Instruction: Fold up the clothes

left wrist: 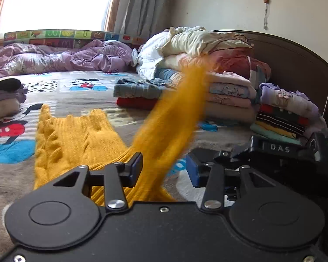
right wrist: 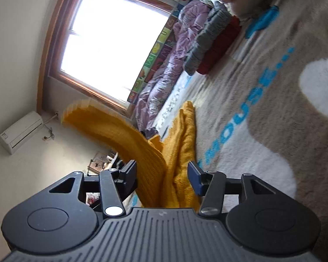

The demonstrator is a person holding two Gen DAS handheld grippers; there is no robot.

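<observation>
**Yellow sweater loose between both claws, over the bed**

Your left claw point(left wrist: 164, 168) stands spread, its blue pads apart. A blurred sleeve of the yellow knit sweater point(left wrist: 76, 139) rises between them without either pad pressing on it. The sweater's cable-knit body lies flat on the cartoon-print bedspread point(left wrist: 61, 87), just beyond the left claw's left finger. Beyond the sweater sit a folded grey knit on a folded red garment point(left wrist: 135, 102), and to their right a taller stack of folded clothes point(left wrist: 229, 96) beside the dark headboard point(left wrist: 295, 59). A crumpled purple duvet point(left wrist: 61, 59) lies further beyond the sweater, under the window.

Your right claw point(right wrist: 163, 176) is rolled on its side and also spread. Sweater fabric point(right wrist: 181, 152) passes between its pads; whether the right pad touches it you cannot tell. One blurred sleeve arcs away from the sweater toward the window point(right wrist: 111, 43).
</observation>
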